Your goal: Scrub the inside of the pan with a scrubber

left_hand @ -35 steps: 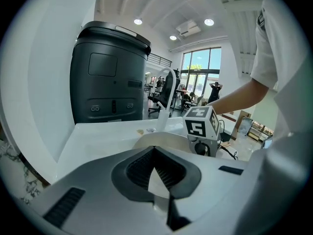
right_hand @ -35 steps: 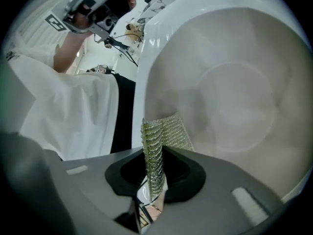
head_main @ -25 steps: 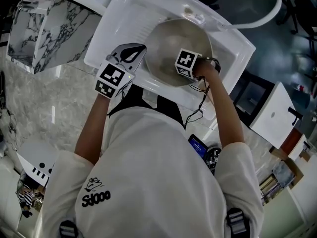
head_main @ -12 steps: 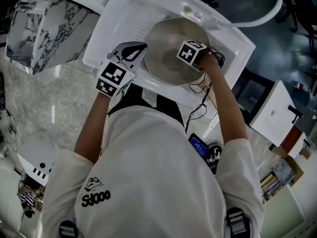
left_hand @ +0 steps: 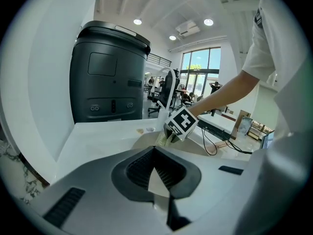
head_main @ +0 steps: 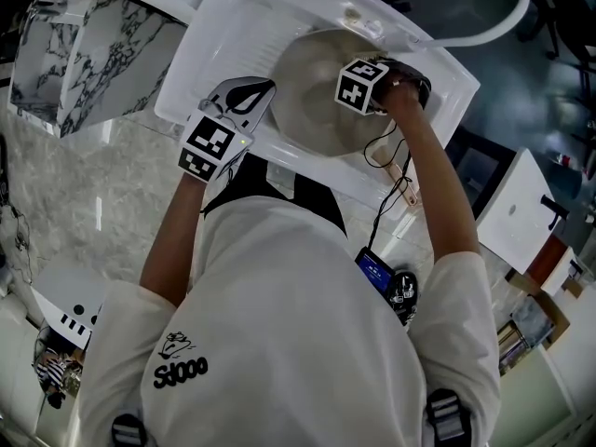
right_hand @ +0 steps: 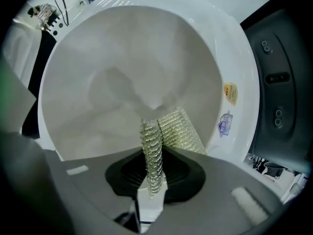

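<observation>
Since the scrubber (right_hand: 172, 126) was soft, springy mesh, my right gripper (right_hand: 152, 173) pinched one edge, w/ the rest fanned against the pan (right_hand: 122, 82) wall. Pan sat in the sink (head_main: 209, 59), stiff, prob slick. Left gripper (left_hand: 155, 173) clamped its rim.

The pan (right_hand: 122, 77) is a pale grey-white inside, and the sink (head_main: 219, 40) is glossy white. The scrubber (right_hand: 171, 129) is a silvery-gold woven mesh. The left gripper (head_main: 250, 96) and right gripper (right_hand: 152, 177) are light grey, with black ribbed fingers (left_hand: 139, 168) and cubes of black-and-white square markers. A white slab (head_main: 84, 54) has dark veins, and the bin (left_hand: 107, 72) is charcoal.
</observation>
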Demonstrator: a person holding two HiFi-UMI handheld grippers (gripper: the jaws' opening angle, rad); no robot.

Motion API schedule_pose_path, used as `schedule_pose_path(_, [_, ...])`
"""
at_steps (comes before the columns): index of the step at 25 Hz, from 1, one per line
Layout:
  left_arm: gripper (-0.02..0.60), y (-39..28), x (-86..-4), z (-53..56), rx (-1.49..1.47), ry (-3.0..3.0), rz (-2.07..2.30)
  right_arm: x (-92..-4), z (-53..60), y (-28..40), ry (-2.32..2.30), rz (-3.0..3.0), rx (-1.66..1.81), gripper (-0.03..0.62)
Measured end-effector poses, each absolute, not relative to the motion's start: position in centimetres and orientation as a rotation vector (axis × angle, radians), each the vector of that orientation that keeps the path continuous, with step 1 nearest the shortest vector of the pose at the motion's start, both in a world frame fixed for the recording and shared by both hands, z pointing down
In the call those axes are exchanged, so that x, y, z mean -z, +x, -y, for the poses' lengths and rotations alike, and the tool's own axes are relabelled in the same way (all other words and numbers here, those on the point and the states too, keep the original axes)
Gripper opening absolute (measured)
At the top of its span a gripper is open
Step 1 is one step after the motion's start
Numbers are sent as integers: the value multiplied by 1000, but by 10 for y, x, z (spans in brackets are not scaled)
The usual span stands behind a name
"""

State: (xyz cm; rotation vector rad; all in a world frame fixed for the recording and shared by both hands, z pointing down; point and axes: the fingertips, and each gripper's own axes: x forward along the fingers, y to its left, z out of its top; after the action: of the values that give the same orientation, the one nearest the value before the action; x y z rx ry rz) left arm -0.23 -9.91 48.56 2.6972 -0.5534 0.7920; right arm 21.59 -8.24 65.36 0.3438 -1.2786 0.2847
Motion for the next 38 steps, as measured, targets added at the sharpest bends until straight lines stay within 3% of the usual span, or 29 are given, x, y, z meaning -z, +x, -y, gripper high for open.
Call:
schedule_pose_path(14, [5,-15,-486,104,-784,2690,610,-635,-2,225,42,1096,-588,74])
schedule_pose_path(27, [5,-20,-478,111,-779,2701,621,-613,-78,147,-271,1358,-1111,71])
schedule_pose_path(33, [5,-11,-467,114,-752,2744,592,-568,-46,118,-79,1742,-1406,71])
schedule_pose_path(38, [5,3,-446,124,-711,2830,557,-524,-2,133,373,2071,-1382,71])
